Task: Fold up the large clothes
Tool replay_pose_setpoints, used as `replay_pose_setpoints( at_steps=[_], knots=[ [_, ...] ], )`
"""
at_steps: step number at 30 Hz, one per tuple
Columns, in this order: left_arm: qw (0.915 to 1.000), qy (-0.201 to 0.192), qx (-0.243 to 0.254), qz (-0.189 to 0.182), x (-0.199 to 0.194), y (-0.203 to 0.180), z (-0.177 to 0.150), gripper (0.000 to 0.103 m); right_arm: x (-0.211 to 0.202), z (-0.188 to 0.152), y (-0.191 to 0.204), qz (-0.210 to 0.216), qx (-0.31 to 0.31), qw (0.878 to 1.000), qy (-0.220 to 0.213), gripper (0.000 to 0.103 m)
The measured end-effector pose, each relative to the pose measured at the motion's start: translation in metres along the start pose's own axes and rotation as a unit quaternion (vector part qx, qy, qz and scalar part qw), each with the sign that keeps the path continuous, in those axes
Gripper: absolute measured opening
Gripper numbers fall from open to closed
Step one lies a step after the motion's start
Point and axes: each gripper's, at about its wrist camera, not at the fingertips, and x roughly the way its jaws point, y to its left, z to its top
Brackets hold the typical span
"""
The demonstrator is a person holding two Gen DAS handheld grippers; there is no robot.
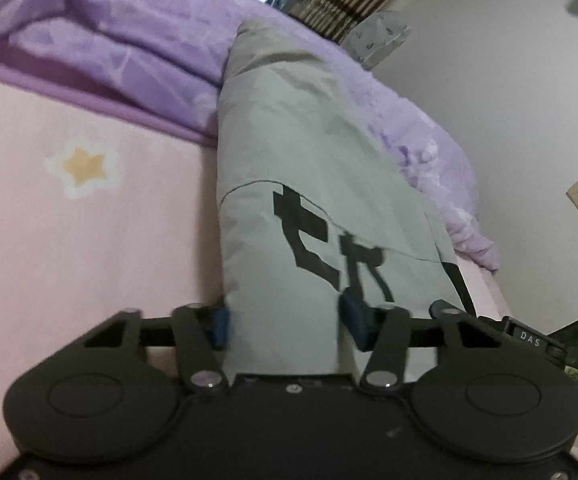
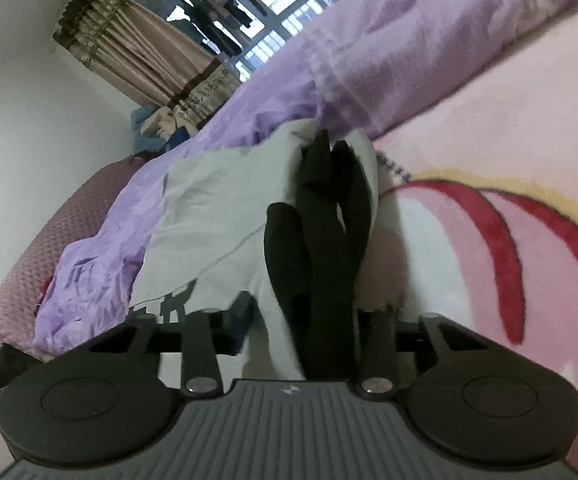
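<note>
A large light grey garment (image 1: 289, 168) with black printed lettering hangs stretched over the pink bed sheet (image 1: 69, 240). My left gripper (image 1: 285, 324) has its blue pads on either side of a bunched edge of the garment and is shut on it. In the right wrist view the same grey garment (image 2: 217, 208) shows a black inner part (image 2: 329, 240) hanging in folds. My right gripper (image 2: 309, 328) is shut on that grey and black cloth; its right fingertip is hidden by the fabric.
A crumpled purple duvet (image 1: 121, 40) lies along the far side of the bed and shows in the right wrist view (image 2: 369, 40) too. A pink blanket with a red and yellow pattern (image 2: 509, 220) covers the bed. Curtains (image 2: 149, 60), a window and white walls stand behind.
</note>
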Motion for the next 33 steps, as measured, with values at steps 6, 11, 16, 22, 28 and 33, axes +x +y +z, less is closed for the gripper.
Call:
replay_pose_setpoints(
  at_steps=[6,11,16,22,28,33],
  knots=[
    [0.9976,-0.031,0.059,0.018,-0.052,-0.015,0.008,0.039,-0.017,-0.005,0.058,0.008,-0.056,0.998,-0.022,0.024],
    [0.9949,-0.06,0.077,0.028,-0.12,0.007,0.012,0.039,-0.017,-0.029,0.111,0.046,-0.083,0.995,-0.032,0.024],
    [0.9936,-0.07,0.077,0.043,-0.156,0.038,0.0,0.039,-0.003,-0.057,0.139,0.06,-0.082,0.994,-0.027,0.024],
    [0.9964,-0.039,0.039,0.065,-0.137,0.093,-0.031,0.048,0.026,-0.085,0.132,0.009,-0.095,0.995,0.013,0.03],
    [0.9977,-0.043,0.015,0.05,-0.136,0.109,-0.038,0.061,0.034,-0.086,0.102,0.012,-0.035,0.999,0.023,0.049],
    [0.9864,-0.073,0.086,0.119,-0.178,0.068,-0.039,0.052,-0.005,-0.086,0.13,-0.058,-0.134,0.989,-0.008,0.06]
  ],
)
